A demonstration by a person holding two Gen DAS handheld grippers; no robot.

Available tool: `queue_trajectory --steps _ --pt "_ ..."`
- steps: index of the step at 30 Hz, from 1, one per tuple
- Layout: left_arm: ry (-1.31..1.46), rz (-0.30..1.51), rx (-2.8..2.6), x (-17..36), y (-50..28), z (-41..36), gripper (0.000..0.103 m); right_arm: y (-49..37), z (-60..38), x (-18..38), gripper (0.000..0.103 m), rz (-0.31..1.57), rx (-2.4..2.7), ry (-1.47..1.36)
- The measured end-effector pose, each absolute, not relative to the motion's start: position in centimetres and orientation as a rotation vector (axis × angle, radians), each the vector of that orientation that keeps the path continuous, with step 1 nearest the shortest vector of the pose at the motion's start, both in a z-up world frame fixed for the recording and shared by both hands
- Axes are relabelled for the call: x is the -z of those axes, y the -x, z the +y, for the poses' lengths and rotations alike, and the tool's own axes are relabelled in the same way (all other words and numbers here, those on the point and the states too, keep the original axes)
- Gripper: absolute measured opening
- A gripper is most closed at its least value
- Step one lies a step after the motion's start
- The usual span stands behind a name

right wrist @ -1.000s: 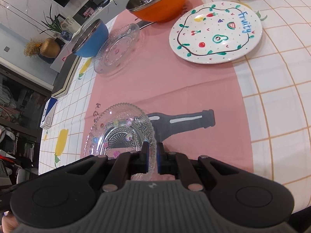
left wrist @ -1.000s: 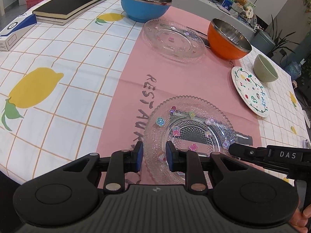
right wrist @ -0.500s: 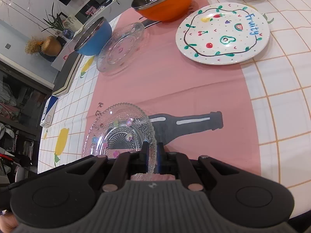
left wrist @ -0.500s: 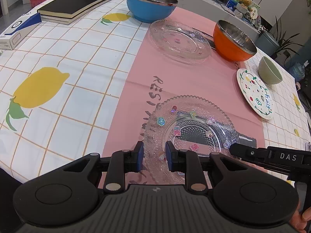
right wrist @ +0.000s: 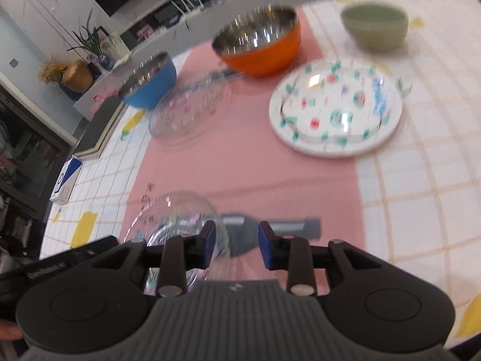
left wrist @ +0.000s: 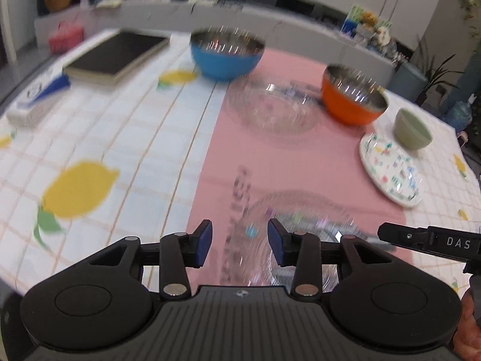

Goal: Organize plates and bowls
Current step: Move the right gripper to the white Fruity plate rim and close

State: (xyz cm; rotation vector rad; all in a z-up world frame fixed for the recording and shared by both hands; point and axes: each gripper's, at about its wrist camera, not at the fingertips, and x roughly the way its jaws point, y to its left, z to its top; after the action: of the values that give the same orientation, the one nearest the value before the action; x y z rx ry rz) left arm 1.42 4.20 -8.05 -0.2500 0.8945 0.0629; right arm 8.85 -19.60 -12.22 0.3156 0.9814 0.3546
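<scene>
"DAS" reads in white letters on the black right gripper (left wrist: 433, 242) poking in from the side, and everything else printed on plates or cloth is too blurred to read.

Blue bowl (left wrist: 227, 57), orange bowl (left wrist: 353, 99)

I count three plates. Two are clear glass: one glass plate (left wrist: 300, 219) just ahead of my left fingers, a second glass plate (left wrist: 272, 109) farther out. The third is a white painted plate (left wrist: 390, 168), ahead and to the right of that gripper.

Three bowls, all beyond the plates: a blue bowl (left wrist: 227, 52) far ahead, an orange bowl (left wrist: 353, 96) to its right, and a green bowl (left wrist: 412, 129) farthest right.

One dark book (left wrist: 117, 57) and one white-and-blue box (left wrist: 36, 102), both far ahead to the left.
</scene>
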Motion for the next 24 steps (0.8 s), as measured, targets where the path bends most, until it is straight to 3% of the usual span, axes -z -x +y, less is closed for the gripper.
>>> queue_trajectory --steps 4,15,24 --pt "0.237 0.833 -0.027 6.4 -2.6 3.7 0.047 -8.9 -19.8 10.2 0.046 0.875 -0.298 -0.206" --pt "0.202 0.732 0.038 3.3 -7.3 1.0 0.047 -11.0 -21.4 7.3 0.046 0.736 -0.249 -0.204" --pt "0.17 0.713 0.129 3.9 -10.7 -1.8 0.047 -14.1 -22.3 9.0 0.046 0.733 -0.254 -0.278"
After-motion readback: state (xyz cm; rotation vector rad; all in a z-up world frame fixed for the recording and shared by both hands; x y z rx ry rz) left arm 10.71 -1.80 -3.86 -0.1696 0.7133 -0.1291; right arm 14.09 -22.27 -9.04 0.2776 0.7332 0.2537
